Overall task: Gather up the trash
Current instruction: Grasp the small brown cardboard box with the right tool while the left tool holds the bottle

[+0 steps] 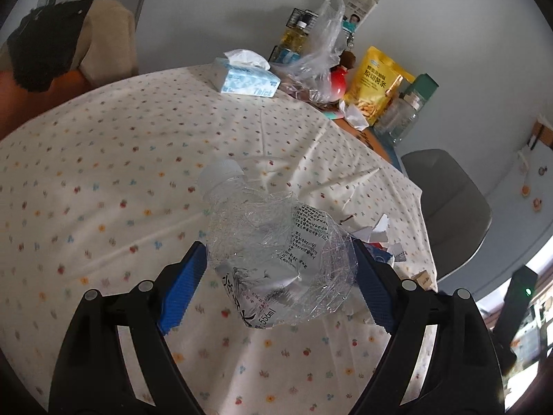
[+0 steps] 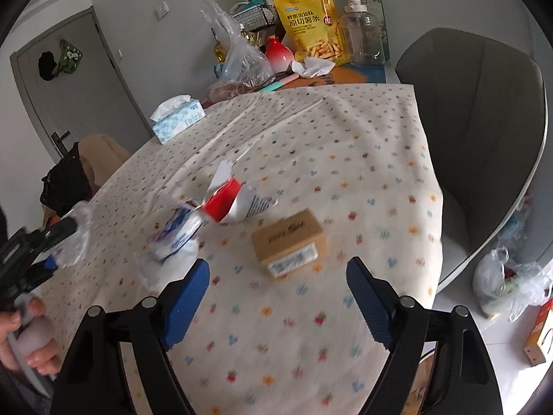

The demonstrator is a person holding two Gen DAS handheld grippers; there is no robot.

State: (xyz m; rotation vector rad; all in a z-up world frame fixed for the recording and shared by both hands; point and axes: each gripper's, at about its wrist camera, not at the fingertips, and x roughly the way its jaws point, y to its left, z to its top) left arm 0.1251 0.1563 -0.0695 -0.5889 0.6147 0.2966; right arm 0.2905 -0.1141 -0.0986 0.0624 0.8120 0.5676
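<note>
A crushed clear plastic bottle (image 1: 276,242) with a white cap hangs above the flowered tablecloth (image 1: 103,173), and my left gripper (image 1: 276,245) is shut on it, blue pads pressing both sides. In the right wrist view the left gripper (image 2: 52,238) sits at the far left with the bottle (image 2: 74,238), a hand on its handle. My right gripper (image 2: 278,263) stands open over the tablecloth, nothing between its fingers. Just ahead lies a small brown box (image 2: 288,242). Left of it are a torn red and white pack (image 2: 224,204) and a crumpled blue-white wrapper (image 2: 176,231). Paper scraps (image 1: 376,235) lie near the table's right edge.
A tissue box (image 2: 178,122), a clear plastic bag (image 2: 242,55), a red vase (image 2: 278,55), a yellow snack bag (image 2: 311,24) and a clear jug (image 2: 361,34) crowd the far end. A grey chair (image 2: 477,131) stands to the right, with filled bags (image 2: 501,283) on the floor.
</note>
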